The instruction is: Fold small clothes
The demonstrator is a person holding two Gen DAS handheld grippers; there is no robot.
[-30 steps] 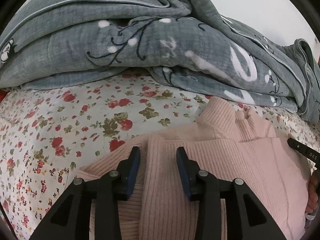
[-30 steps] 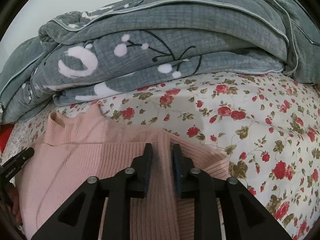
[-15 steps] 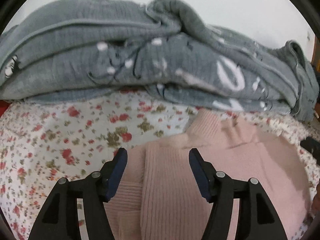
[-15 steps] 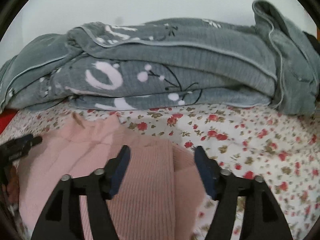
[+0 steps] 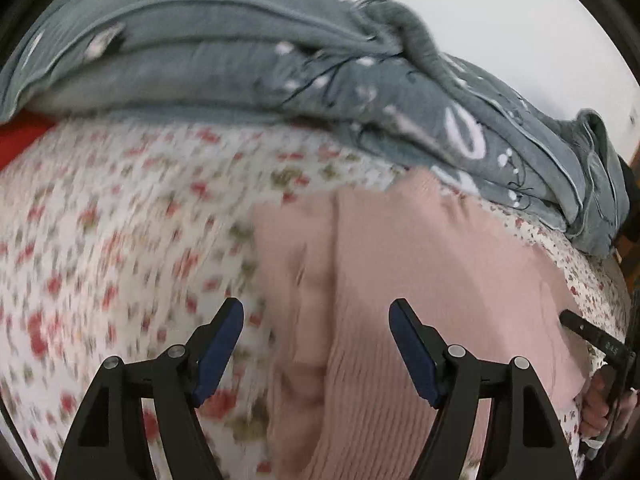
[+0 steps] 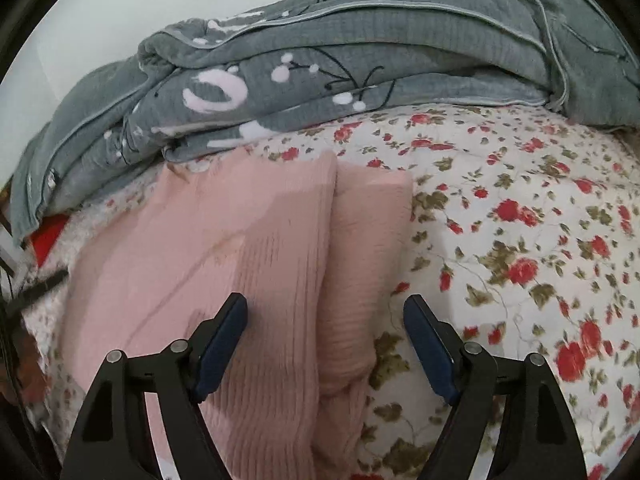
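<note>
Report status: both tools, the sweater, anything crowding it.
Left tool and right tool open, jaws just widened, nothing gripped. Pink sweater flat on floral sheet, sleeves folded in. Grey blanket at collar.

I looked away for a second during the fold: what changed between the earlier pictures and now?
Both claws have just been opening and let go of the pink sweater: the left claw and right claw now stand wide, pulled back from it. The sweater stays folded on the flowered sheet, the grey blanket behind it.
</note>
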